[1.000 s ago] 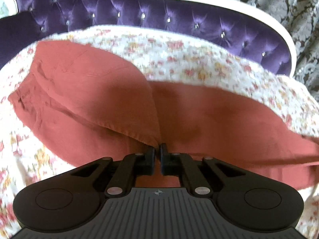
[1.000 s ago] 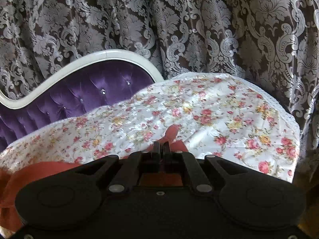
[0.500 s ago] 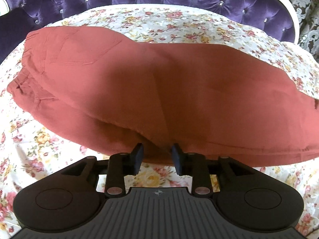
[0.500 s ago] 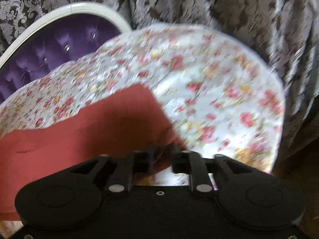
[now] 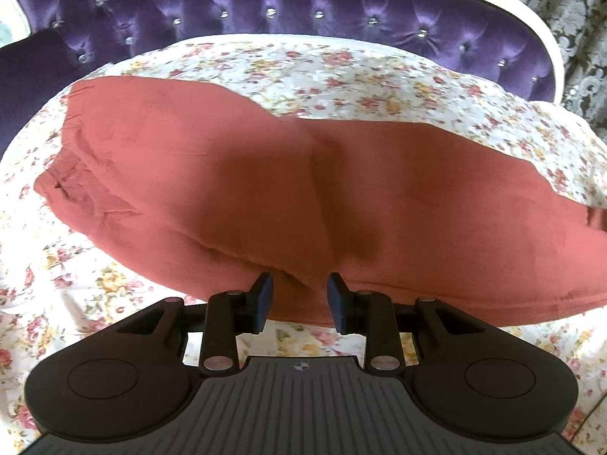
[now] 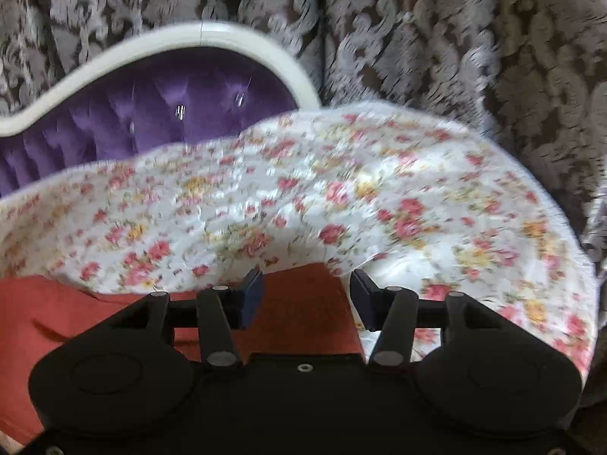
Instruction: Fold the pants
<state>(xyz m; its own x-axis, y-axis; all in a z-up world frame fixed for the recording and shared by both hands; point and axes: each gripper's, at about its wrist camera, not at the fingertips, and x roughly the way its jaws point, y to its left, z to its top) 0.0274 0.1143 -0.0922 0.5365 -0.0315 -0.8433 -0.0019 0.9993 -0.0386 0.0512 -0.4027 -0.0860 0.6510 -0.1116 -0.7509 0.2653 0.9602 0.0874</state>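
The rust-red pants lie folded lengthwise on the floral bedsheet, waistband toward the left of the left wrist view, in front of the purple tufted headboard. The left hand-held gripper stands apart over the near folded edge, pads clear of the cloth. The right hand-held gripper has just been opening; its jaws stand wide over the leg end, gripping nothing. The patterned curtain hangs behind.
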